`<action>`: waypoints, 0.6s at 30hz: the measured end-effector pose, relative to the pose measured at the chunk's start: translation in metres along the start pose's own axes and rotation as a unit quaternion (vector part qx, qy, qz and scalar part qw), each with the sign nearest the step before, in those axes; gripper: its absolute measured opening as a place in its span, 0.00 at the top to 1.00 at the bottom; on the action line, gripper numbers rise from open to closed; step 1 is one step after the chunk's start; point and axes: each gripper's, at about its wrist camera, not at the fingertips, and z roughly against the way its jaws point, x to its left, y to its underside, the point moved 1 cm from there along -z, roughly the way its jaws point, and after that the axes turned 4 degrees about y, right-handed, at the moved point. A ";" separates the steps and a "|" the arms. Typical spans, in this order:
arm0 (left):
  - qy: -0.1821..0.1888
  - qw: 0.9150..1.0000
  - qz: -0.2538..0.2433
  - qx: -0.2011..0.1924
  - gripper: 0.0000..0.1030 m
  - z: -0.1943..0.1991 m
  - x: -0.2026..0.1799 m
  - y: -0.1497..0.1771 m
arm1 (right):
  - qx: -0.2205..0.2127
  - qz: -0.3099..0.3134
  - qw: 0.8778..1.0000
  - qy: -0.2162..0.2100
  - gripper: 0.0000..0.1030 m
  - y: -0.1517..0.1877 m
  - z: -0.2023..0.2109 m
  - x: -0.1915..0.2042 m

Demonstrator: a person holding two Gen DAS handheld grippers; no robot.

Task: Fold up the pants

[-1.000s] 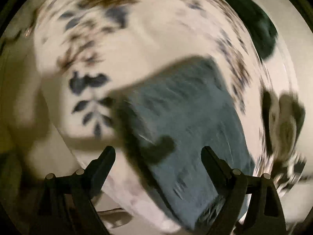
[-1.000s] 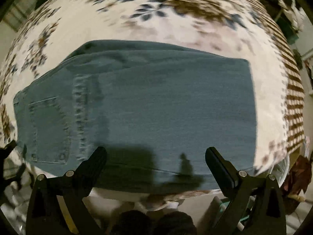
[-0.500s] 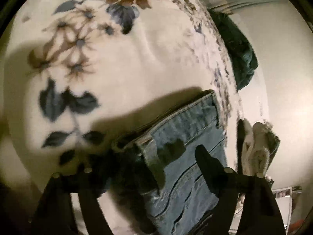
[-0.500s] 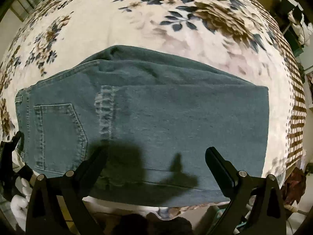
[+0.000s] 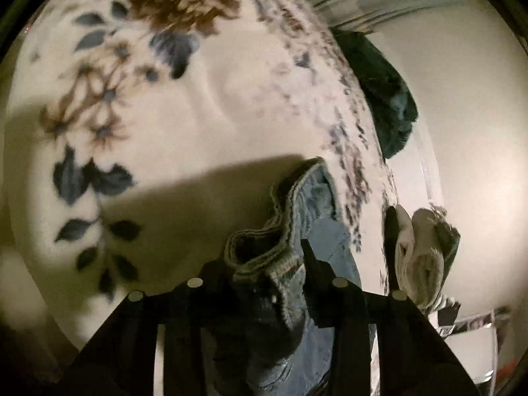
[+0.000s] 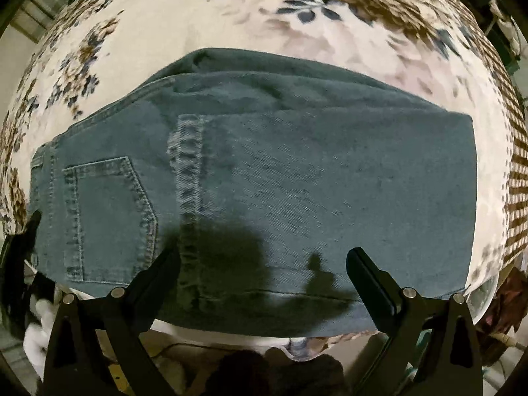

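Observation:
Blue denim pants (image 6: 297, 178) lie folded flat on the floral bedspread (image 6: 231, 16), waist and back pocket (image 6: 109, 217) at the left, fold at the right. My right gripper (image 6: 264, 260) is open and empty, hovering over the pants' near edge. My left gripper (image 5: 264, 264) is shut on the bunched waistband of the pants (image 5: 274, 247) at the bed's near corner, lifting it slightly. The left gripper also shows at the left edge of the right wrist view (image 6: 19, 247).
The floral bedspread (image 5: 165, 99) spreads wide behind the waistband. A dark green garment (image 5: 386, 92) lies at the bed's far edge. A white and green bundle of cloth (image 5: 422, 254) sits off the bed at the right. The bed's front edge runs just below the pants.
My left gripper dropped to the waistband and closed on it, bunching the denim. My right gripper came slightly nearer to the pants, still open.

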 end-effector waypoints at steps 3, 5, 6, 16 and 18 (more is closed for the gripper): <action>-0.006 0.999 0.043 0.013 0.54 -0.015 0.018 -0.004 | 0.002 -0.004 1.000 -0.002 0.01 0.002 0.001 -0.009; 0.003 0.998 0.065 0.015 0.54 -0.024 0.032 -0.006 | -0.001 -0.007 1.000 -0.006 0.01 0.005 0.005 -0.017; -0.001 0.999 0.051 0.012 0.56 -0.023 0.028 -0.007 | -0.002 -0.006 1.000 -0.007 0.01 0.004 0.006 -0.019; 0.021 0.993 -0.113 -0.012 0.74 0.031 -0.080 0.012 | -0.027 -0.044 0.999 -0.014 0.01 0.008 0.019 -0.080; 0.031 0.988 -0.152 -0.016 0.75 0.045 -0.111 0.025 | -0.034 -0.063 0.997 -0.014 0.01 0.011 0.021 -0.107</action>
